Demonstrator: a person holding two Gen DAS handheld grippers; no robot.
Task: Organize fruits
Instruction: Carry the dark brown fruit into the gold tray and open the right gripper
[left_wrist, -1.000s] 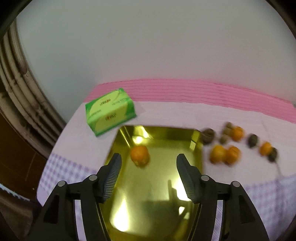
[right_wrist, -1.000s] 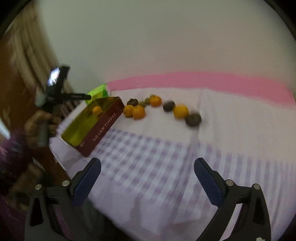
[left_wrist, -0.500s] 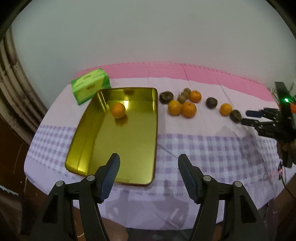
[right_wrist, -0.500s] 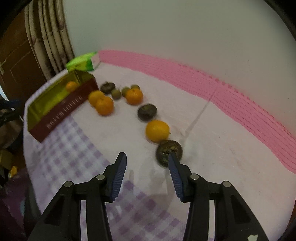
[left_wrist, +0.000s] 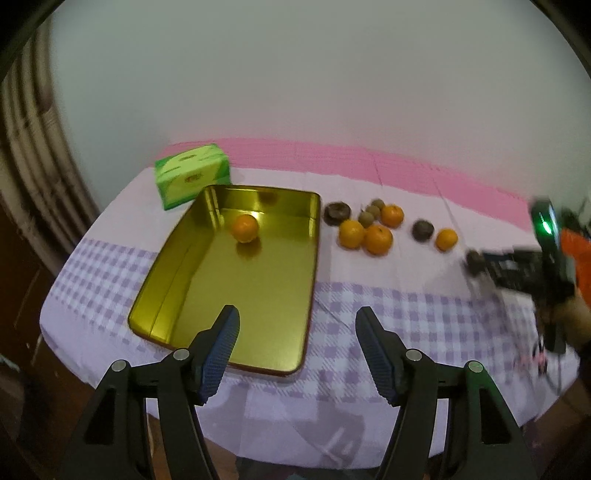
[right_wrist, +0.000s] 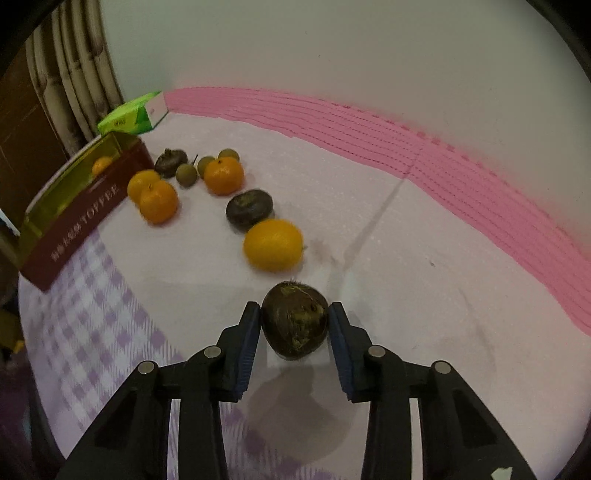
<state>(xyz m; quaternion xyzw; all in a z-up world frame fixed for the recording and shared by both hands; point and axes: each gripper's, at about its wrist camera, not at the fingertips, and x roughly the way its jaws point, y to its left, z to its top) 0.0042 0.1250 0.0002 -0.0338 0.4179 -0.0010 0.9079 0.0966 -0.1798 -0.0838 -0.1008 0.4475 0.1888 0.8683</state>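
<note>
A gold tin tray (left_wrist: 207, 295) holds one orange (left_wrist: 245, 228). More oranges (left_wrist: 376, 239), dark brown fruits (left_wrist: 337, 213) and small green fruits (left_wrist: 370, 216) lie on the cloth to its right. My left gripper (left_wrist: 295, 345) is open and empty above the tray's near right corner. In the right wrist view my right gripper (right_wrist: 293, 325) is closed around a dark brown fruit (right_wrist: 294, 325) resting on the cloth, both pads touching it. An orange (right_wrist: 273, 243) and another dark fruit (right_wrist: 249, 207) lie just beyond. The tray's red side (right_wrist: 81, 225) shows at left.
A green tissue box (left_wrist: 192, 175) stands behind the tray, also in the right wrist view (right_wrist: 131, 116). A pink strip (right_wrist: 443, 166) runs along the wall. The table's front edge is near my left gripper. The right gripper (left_wrist: 517, 269) shows blurred at the far right.
My right gripper moved forward to the nearest dark fruit and closed on it. My left gripper pulled back slightly from the tray and stayed open.
</note>
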